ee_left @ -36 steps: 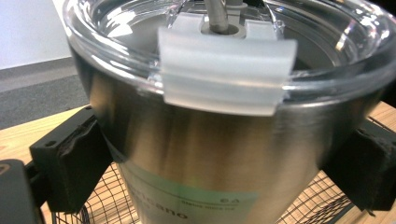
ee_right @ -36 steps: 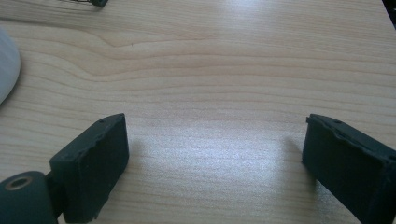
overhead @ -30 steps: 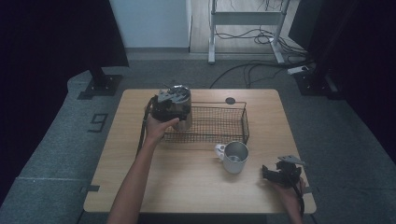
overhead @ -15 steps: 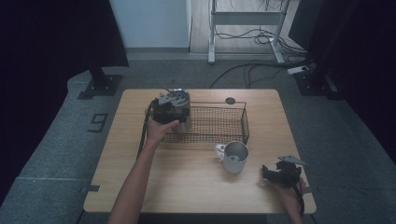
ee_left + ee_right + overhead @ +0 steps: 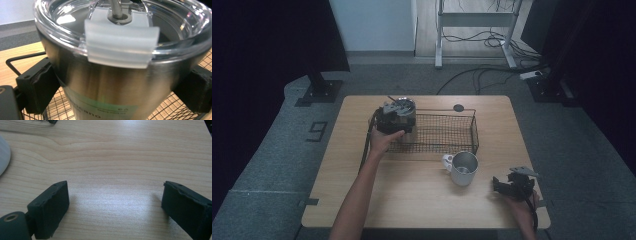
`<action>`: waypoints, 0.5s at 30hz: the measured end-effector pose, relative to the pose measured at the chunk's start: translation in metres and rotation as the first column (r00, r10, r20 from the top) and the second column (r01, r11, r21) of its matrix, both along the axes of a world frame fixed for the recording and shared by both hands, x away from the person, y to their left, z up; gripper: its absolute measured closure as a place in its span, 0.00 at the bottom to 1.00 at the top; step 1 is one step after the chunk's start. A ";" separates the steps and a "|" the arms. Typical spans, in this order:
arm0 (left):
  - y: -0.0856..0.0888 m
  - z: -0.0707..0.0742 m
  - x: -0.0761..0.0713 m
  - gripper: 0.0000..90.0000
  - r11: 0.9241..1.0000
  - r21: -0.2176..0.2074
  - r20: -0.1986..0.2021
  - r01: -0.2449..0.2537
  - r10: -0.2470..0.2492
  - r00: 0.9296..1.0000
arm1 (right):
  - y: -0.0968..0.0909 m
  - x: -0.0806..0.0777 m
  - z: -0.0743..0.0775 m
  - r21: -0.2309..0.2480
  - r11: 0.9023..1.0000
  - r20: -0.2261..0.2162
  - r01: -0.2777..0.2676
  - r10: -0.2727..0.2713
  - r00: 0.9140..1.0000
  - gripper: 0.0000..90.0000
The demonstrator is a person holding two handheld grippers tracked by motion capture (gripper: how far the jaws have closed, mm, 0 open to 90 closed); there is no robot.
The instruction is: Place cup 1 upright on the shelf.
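The left claw pinches a steel tumbler between its two black jaws, one pressed against each side of the cup's tapered body just under the rim. In the left gripper view the tumbler stands upright straight ahead of the claw, and its clear plastic lid with a frosted slider tab sits above the jaws. Beneath and behind the tumbler lies the black wire basket, whose mesh shows below both jaws. In the high view the claw and tumbler are at the basket's left end; whether the cup's base rests on the mesh cannot be told.

The right claw is spread apart with nothing between its jaws, hovering low over bare wood of the counter. Ahead of it and to its left in the right gripper view, the pale curved edge of a metal mug shows; the mug stands upright on the counter, just in front of the basket's near side.
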State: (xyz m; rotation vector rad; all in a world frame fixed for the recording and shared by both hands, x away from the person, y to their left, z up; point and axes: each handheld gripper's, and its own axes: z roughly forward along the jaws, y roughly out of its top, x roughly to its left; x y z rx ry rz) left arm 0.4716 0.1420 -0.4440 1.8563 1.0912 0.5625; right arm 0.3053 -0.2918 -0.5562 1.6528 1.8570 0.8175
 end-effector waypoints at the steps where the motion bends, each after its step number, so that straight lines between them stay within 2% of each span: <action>1: 0.000 0.000 0.000 0.05 1.000 0.001 -0.001 -0.001 0.001 1.000 | 0.000 0.000 0.000 0.000 1.000 0.000 0.000 0.000 1.000 0.08; 15: 0.001 -0.009 0.002 0.05 1.000 0.018 -0.011 -0.015 0.016 1.000 | 0.000 0.000 0.000 0.000 1.000 0.000 0.000 0.000 1.000 0.08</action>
